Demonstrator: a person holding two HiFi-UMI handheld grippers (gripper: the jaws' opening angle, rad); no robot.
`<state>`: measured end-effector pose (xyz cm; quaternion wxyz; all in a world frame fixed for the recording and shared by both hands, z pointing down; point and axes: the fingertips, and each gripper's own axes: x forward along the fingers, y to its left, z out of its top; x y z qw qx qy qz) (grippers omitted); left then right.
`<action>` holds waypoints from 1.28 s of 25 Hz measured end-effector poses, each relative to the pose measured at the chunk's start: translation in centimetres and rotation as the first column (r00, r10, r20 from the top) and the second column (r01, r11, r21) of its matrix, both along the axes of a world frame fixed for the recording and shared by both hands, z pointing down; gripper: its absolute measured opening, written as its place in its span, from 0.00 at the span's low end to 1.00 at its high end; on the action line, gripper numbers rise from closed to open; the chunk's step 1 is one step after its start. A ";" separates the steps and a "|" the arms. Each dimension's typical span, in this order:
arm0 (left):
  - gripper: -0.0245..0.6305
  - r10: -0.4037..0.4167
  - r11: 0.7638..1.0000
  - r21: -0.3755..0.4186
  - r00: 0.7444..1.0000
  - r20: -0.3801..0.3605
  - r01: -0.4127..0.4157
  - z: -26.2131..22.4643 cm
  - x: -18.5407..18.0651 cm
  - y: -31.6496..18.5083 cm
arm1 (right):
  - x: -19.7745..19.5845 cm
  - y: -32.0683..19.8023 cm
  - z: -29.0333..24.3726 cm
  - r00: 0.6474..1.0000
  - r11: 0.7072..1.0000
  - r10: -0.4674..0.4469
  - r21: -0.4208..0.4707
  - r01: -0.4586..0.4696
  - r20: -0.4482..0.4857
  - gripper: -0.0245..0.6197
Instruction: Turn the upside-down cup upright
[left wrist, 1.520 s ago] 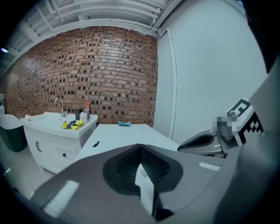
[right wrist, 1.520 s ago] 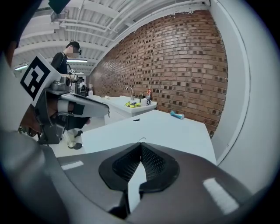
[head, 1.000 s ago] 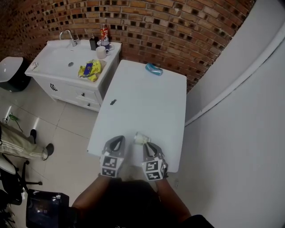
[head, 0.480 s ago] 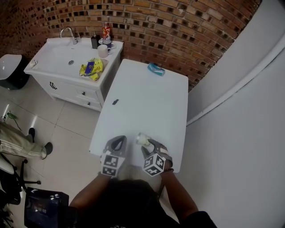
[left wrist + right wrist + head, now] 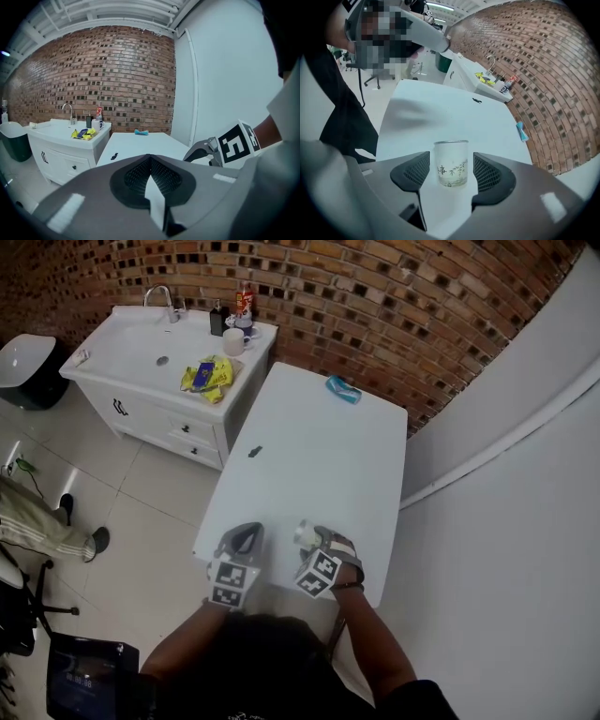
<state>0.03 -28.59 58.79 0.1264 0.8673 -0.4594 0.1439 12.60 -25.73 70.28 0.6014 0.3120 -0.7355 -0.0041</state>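
Note:
A small frosted glass cup (image 5: 451,164) with a bamboo print stands upright on the white table (image 5: 319,456), near its front edge, rim up. My right gripper (image 5: 450,171) points steeply down around it. Its jaws have just been opening and now stand wide, with a gap between each pad and the cup. In the head view the cup (image 5: 305,532) shows just past the right gripper (image 5: 314,538). My left gripper (image 5: 246,535) hovers beside it to the left, shut and empty, its pads (image 5: 151,173) meeting.
At the table's far end lies a blue object (image 5: 343,390), and a small dark item (image 5: 255,451) sits near the left edge. A white sink cabinet (image 5: 159,348) with yellow packets (image 5: 208,374) stands to the left. A white wall runs along the right.
The right gripper has rolled and sunk toward the table, and its jaws have parted. The cup, gripped a second ago, now stands free on the table. The left gripper shifted slightly.

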 end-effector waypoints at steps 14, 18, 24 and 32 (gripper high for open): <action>0.03 -0.076 0.996 -0.040 0.997 -0.011 0.075 1.4 -3.4 -0.3 | -0.4 -1.7 2.1 0.990 0.999 0.019 -0.043 -0.025 -0.137 0.47; 0.03 -0.078 0.996 -0.045 0.997 -0.019 0.077 1.3 -3.7 -0.4 | -0.7 -1.8 2.0 0.987 0.998 -0.001 -0.059 -0.008 -0.161 0.46; 0.03 -0.066 0.997 -0.049 0.997 -0.032 0.064 1.3 -3.3 -0.6 | -0.6 -1.9 1.8 0.984 0.999 -0.015 -0.051 0.006 -0.177 0.45; 0.03 -0.077 0.996 -0.049 0.997 -0.024 0.075 1.6 -3.6 -0.7 | -0.3 -2.7 -0.1 0.993 0.999 0.044 0.035 -0.041 -0.109 0.45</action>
